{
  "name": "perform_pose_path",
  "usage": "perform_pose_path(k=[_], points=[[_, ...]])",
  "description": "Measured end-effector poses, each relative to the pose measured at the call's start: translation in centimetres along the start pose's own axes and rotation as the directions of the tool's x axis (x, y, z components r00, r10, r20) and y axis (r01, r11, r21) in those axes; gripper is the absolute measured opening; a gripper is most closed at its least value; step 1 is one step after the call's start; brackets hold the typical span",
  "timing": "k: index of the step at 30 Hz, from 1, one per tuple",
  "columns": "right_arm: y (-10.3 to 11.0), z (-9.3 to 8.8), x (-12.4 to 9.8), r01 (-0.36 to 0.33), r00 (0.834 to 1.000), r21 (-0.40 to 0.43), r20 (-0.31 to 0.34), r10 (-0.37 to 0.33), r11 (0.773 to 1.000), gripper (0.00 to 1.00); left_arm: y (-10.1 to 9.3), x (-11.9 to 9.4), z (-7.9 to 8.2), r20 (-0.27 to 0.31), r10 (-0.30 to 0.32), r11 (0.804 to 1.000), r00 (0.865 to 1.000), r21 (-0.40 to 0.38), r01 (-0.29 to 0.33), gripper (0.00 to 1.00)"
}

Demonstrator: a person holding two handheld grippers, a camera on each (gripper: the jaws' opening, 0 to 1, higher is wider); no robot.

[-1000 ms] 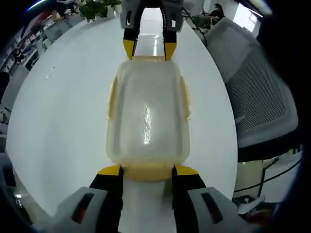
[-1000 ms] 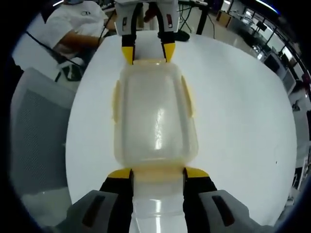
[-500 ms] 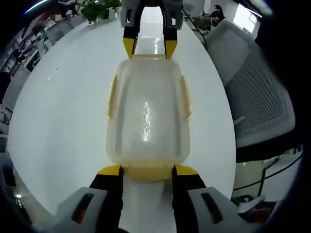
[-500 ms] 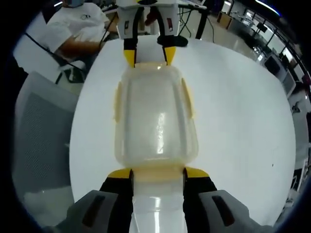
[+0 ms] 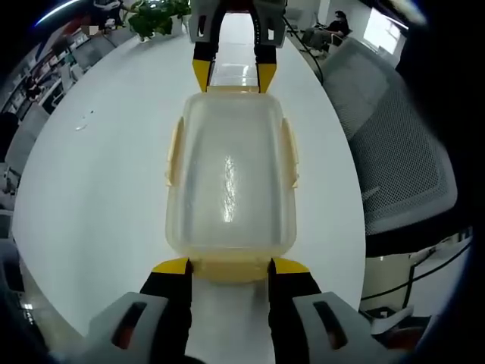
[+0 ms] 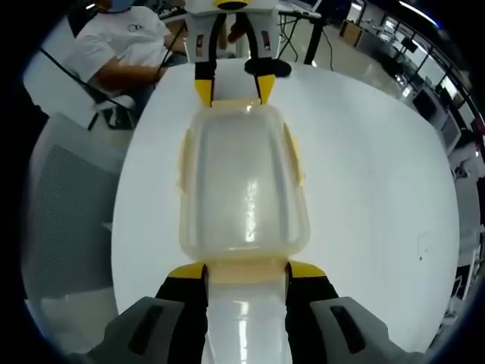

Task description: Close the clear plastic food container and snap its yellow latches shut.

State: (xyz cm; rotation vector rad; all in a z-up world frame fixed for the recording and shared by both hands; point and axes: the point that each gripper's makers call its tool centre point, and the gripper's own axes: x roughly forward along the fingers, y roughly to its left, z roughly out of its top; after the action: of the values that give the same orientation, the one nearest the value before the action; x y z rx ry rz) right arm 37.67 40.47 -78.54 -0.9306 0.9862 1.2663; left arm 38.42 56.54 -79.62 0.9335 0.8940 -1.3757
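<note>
The clear plastic container [image 5: 227, 174] with its lid on lies lengthwise on the white round table [image 5: 98, 174]. Yellow side latches [image 5: 173, 155] stand out from its long edges. My left gripper [image 5: 227, 265] is open, its yellow tips at the near end, with the end latch [image 5: 227, 274] between them. My right gripper [image 5: 233, 76] stands open at the far end. In the right gripper view the container [image 6: 244, 182] runs from my right gripper [image 6: 246, 271], open around the near end latch [image 6: 246, 277], to my left gripper [image 6: 235, 87].
A grey mesh office chair [image 5: 402, 144] stands close to the table edge, also seen as the chair [image 6: 64, 212] in the right gripper view. A seated person in a white shirt [image 6: 114, 45] is beyond the table. A potted plant [image 5: 155, 14] stands at the far side.
The container keeps its place between both grippers. The table and room have shifted a little in both views, so the cameras moved slightly. Jaw spacing looks the same.
</note>
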Motion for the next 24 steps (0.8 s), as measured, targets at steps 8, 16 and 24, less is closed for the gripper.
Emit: perform_pose_path(k=[8, 16, 24], points=[[-0.5, -0.1, -0.9, 0.004, 1.000, -0.005, 0.006, -0.004, 1.000, 0.39, 0.4, -0.3, 0.5, 0.008, 0.006, 1.000, 1.000, -0.002, -0.006, 0.38], [-0.5, -1.1, -1.8, 0.008, 1.000, -0.007, 0.002, -0.008, 1.000, 0.39, 0.4, -0.1, 1.9, 0.010, 0.001, 1.000, 1.000, 0.001, -0.001, 0.38], [-0.3, -2.7, -2.9, 0.016, 1.000, 0.001, -0.001, -0.016, 1.000, 0.39, 0.4, 0.2, 3.8, 0.018, 0.002, 1.000, 1.000, 0.012, -0.003, 0.38]])
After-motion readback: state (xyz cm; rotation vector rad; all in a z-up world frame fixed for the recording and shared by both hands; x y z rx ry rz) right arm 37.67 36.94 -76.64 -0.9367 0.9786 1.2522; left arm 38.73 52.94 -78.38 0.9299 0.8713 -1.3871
